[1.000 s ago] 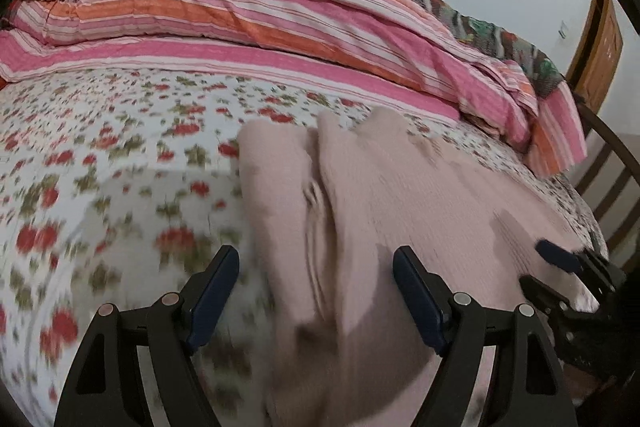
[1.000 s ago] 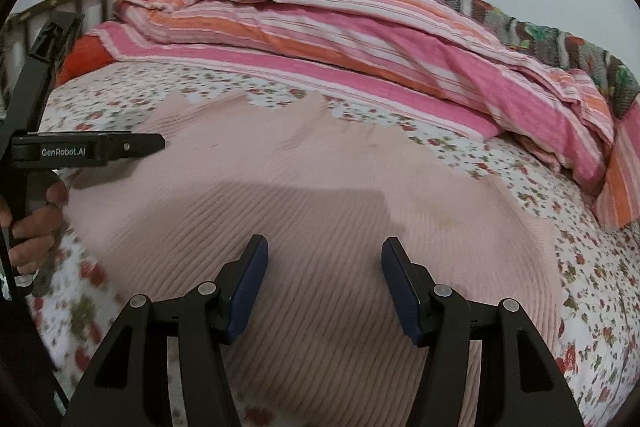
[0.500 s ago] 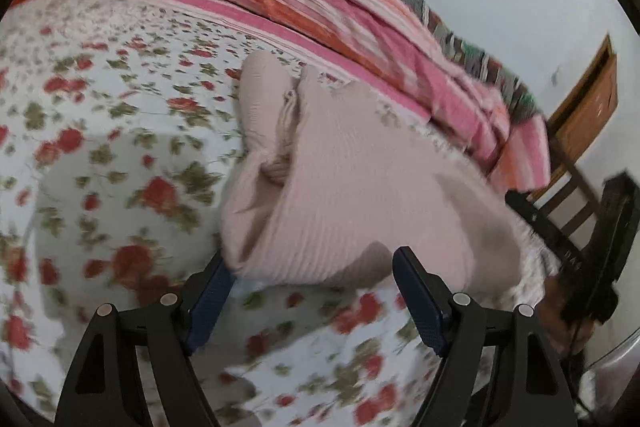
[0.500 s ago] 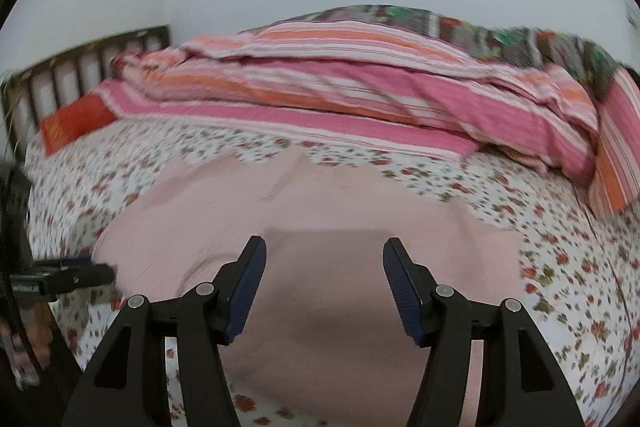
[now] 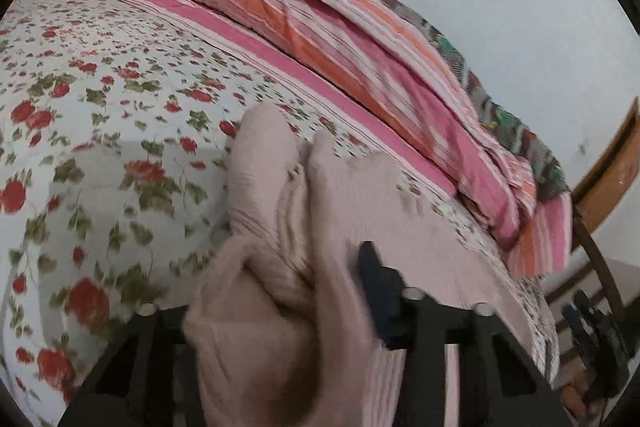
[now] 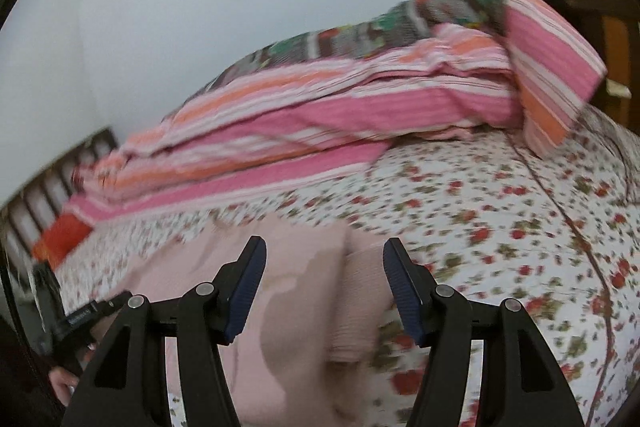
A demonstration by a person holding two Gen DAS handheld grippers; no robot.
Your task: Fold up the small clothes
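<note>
Closing on a bunched handful of cloth, the left gripper (image 5: 320, 291) shows in the left wrist view with the pale pink ribbed knit garment (image 5: 304, 235) heaped between its black fingers; one finger is buried under the folds, the dark blue pad of the other (image 5: 370, 269) lies against the fabric, and whether the pinch is already firm I cannot tell; the garment rises in two soft peaks ahead of the jaws and spreads flat toward the right, lying on the white bedsheet printed with red roses and green leaves (image 5: 100, 131); beyond it a pink, orange and white striped quilt (image 5: 304, 39) is heaped along the far side, with a wooden bed frame (image 5: 612, 163) at the right edge and a plain pale wall above; the right gripper (image 5: 592, 331) is just visible low at the right. Seen from the right wrist view, the right gripper (image 6: 324, 287) stands spread and empty above the near edge of the garment (image 6: 304, 307), which looks doubled at its right side; the left gripper (image 6: 76, 319) sits at the lower left in a hand; the floral sheet (image 6: 500, 227) runs off to the right, the striped quilt (image 6: 340, 107) lies behind, and a slatted headboard (image 6: 36, 199) stands at the left. Judged from this, folding has barely begun: one edge is gathered for a fold, and the smoothing and remaining folds are still to do.
</note>
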